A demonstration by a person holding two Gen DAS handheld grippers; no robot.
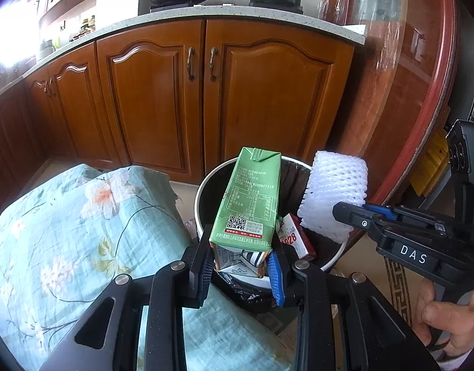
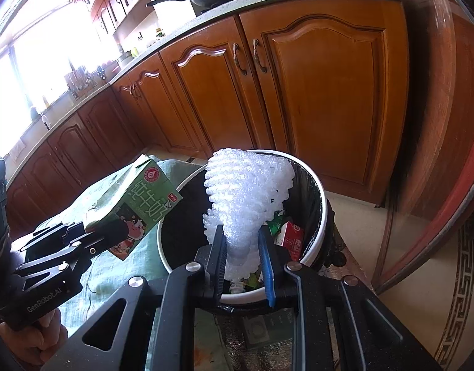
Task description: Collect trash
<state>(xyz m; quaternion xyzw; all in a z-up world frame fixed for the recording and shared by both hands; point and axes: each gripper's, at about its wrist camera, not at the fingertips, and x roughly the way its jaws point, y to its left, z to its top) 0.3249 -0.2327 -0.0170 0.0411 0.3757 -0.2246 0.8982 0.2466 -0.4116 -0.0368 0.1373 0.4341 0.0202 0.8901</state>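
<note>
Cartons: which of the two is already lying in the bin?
The small red carton, lying inside the bin. The green carton is clamped in the left gripper's jaws above it.

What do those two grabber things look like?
Both are black. The left hand-held gripper has one black finger pad and one blue, with round silver bolts behind them. Its side reads "GenRobot.AI" in the right wrist view. The right hand-held gripper looks the same, marked "DAS" in white, with blue trim. No sleeves or cables show.
</note>
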